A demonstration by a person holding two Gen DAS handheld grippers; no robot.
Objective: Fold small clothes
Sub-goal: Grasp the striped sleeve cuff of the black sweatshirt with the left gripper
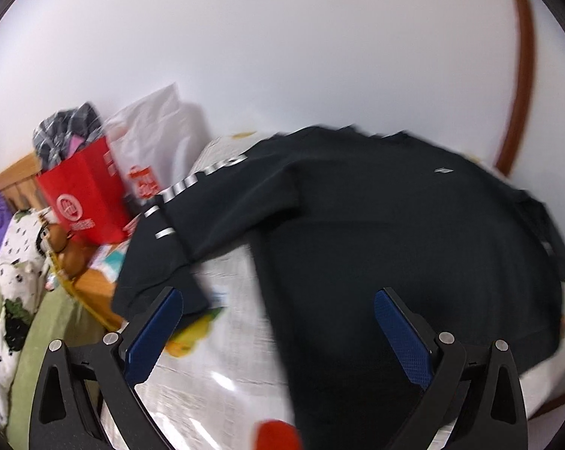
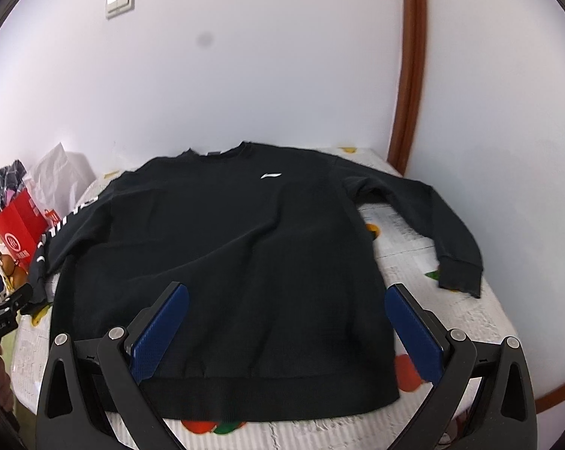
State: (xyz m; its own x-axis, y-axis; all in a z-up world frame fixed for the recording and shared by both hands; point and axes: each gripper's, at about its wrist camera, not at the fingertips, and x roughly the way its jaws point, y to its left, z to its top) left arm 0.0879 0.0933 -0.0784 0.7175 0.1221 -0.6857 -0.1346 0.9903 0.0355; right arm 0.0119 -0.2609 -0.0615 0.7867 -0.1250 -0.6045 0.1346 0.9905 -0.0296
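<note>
A black long-sleeved sweatshirt (image 2: 226, 262) with a small white chest logo lies flat, front up, on a round table (image 2: 451, 322) with a printed cloth. Its right sleeve (image 2: 443, 225) bends down toward the table edge. Its left sleeve (image 1: 192, 217), with white lettering, lies spread to the left. My right gripper (image 2: 286, 292) is open and empty above the lower body of the sweatshirt. My left gripper (image 1: 278, 300) is open and empty, hovering near the left sleeve's cuff (image 1: 158, 288). The left wrist view is blurred. The left gripper's body (image 2: 1, 315) shows at the right wrist view's left edge.
A red paper bag (image 1: 87, 195) stuffed with clothes and a white plastic bag (image 1: 158, 146) stand left of the table. A spotted white fabric (image 1: 16, 255) and a green cover (image 1: 50, 337) lie at the far left. A white wall and brown door frame (image 2: 409, 67) are behind.
</note>
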